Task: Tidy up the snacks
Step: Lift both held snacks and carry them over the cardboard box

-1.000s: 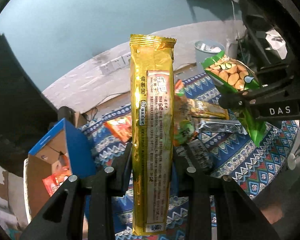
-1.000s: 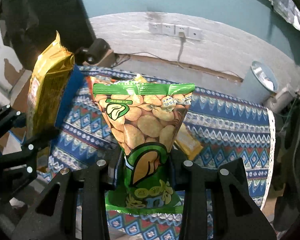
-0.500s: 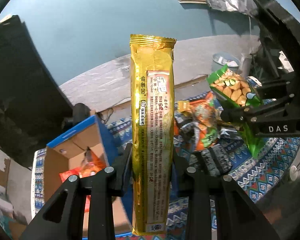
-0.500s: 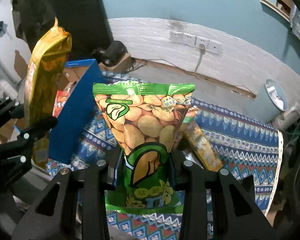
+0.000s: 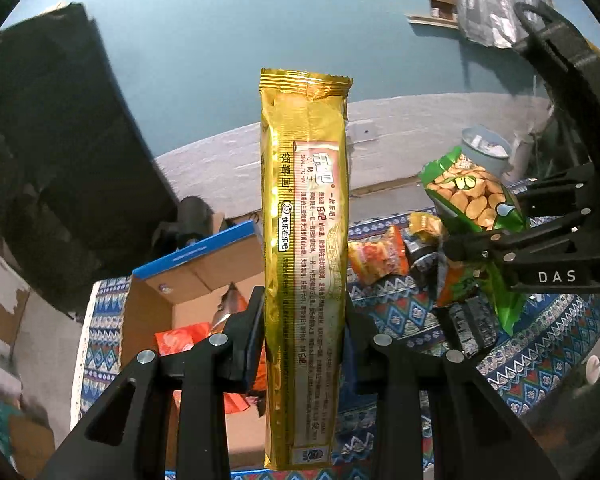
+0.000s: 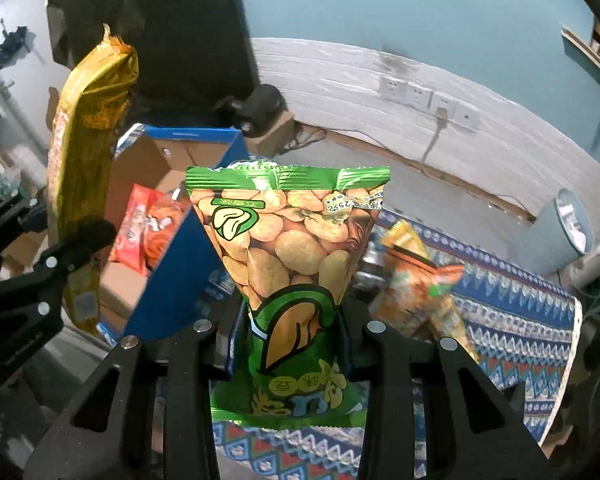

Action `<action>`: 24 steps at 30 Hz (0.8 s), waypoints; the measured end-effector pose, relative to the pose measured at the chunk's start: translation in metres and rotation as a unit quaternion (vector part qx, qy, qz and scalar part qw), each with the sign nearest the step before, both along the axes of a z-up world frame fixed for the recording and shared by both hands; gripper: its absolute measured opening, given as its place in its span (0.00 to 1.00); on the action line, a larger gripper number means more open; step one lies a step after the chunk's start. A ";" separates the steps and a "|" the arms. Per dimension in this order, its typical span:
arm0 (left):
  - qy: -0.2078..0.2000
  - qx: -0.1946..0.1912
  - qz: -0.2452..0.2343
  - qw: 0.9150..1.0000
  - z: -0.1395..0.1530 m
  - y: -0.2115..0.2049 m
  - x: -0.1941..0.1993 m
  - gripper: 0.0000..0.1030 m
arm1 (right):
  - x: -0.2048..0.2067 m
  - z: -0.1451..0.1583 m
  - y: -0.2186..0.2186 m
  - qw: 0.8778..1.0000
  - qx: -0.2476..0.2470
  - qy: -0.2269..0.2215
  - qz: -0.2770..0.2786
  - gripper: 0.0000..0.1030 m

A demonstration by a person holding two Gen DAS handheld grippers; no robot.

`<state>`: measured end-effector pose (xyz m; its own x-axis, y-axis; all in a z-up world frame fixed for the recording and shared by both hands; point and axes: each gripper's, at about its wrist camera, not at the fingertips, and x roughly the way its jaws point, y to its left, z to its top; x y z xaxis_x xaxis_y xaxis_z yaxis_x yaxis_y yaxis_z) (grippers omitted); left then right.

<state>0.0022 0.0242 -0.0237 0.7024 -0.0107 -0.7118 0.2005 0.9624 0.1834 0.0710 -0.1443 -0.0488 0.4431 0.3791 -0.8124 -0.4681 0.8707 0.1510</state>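
Patterned cloth (image 6: 520, 320); gold packet (image 5: 306, 264) clamped upright in left hand-held gripper (image 5: 304, 320)

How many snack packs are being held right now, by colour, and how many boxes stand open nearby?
Gold snack pack: 1, in the left gripper
Green bean-snack bag: 1, in the right gripper
Open cardboard box: 1
Total: 3

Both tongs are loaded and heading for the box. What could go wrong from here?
The left tongs pinch the long gold packet low down, so its tall free end could catch the blue box wall. The box already holds red packets, so space looks tight. The green bean bag in the right tongs could bump the gold packet.
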 end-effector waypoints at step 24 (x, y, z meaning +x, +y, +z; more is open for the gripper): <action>0.022 -0.026 0.123 0.992 -0.020 0.113 0.013 0.32 | 0.022 0.011 0.127 0.997 0.019 0.012 0.071 0.34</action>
